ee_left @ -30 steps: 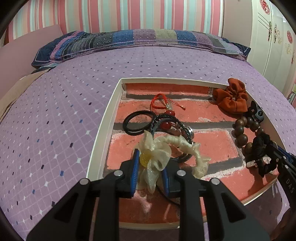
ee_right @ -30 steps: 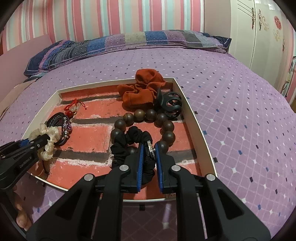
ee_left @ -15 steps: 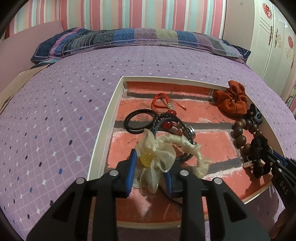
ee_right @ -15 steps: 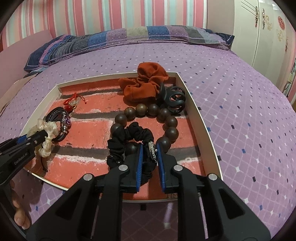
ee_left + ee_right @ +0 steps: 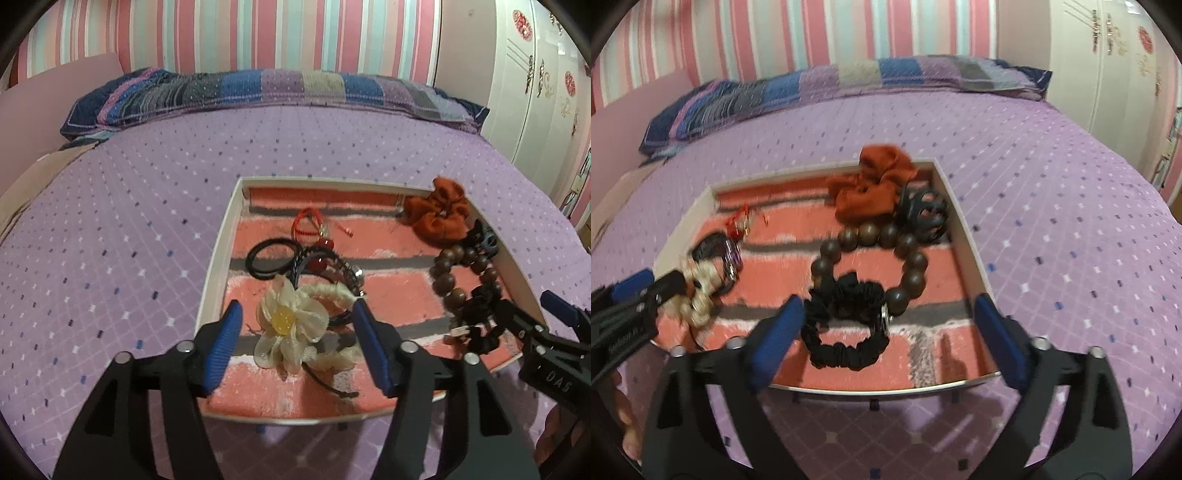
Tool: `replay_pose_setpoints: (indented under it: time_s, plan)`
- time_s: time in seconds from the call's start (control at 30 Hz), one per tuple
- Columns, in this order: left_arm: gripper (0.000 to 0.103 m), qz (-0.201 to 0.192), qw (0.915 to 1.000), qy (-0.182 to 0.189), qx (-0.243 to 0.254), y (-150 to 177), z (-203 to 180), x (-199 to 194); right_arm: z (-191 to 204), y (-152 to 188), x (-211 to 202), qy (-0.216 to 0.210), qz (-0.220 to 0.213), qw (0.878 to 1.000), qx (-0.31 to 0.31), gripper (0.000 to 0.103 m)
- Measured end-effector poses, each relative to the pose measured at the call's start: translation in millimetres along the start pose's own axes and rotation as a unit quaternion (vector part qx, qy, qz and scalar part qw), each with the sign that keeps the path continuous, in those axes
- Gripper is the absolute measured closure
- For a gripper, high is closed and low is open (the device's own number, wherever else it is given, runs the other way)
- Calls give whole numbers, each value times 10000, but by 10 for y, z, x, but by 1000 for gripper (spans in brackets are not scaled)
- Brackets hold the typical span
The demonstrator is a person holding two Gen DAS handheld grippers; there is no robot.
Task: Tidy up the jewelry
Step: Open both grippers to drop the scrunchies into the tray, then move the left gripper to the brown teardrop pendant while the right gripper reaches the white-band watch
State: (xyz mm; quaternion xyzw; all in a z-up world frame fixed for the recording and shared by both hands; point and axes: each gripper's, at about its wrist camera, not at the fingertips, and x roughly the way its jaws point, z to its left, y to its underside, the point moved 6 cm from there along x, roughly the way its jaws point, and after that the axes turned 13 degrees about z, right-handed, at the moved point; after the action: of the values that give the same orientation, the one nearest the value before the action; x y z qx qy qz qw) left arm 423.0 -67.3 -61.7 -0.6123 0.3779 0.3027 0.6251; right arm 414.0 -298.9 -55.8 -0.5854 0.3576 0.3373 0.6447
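Altogether two scrunchies (image 5: 846, 332), one bead bracelet (image 5: 871, 258)

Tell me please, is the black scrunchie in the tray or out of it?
In: the black scrunchie lies on the tray floor.

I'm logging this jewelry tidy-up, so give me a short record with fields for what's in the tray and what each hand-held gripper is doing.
surface: purple bedspread
container: shallow white-rimmed tray, brick-print floor
left side of tray: cream flower hair tie, black hair ring, red cord bracelet
right side of tray: black scrunchie, wooden bead bracelet, rust scrunchie, black claw clip
left hand-held gripper: jaws opening, flower tie between them, not pinched
right hand-held gripper: jaws opening, black scrunchie between them, not pinched
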Motion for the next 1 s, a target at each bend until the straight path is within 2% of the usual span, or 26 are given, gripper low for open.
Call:
replay_pose_setpoints:
  time_s: [0.17,0.27,0.37,0.4,0.6,0.77,1.0]
  plan:
    - [33,-103,9999,-4,-19,18,67,-311,-43,-54,-306,-258,-131,9995,161,5]
    - [32,-111,9999,1,-59,95,140,-507,-54,-21,-535,-177,-216,9995,110,5]
    - [17,-175,9996,-186,-123,262,254,-765,-50,62,-766,-80,-307,9995,-12,4]
    - [16,-217,9993,-253,-149,325,291,-852,-56,100,-844,-62,-338,9994,-42,4]
    - [15,-124,9992,-273,-260,702,384,-1247,-186,436,-1318,37,-456,9989,-67,4]
    - [13,-214,9990,-338,-187,1071,323,-1622,-431,799,-1632,49,-530,9986,49,4]
    - [11,-312,9993,-200,-19,1463,31,-1801,-716,1361,-1675,208,-523,9982,205,4]
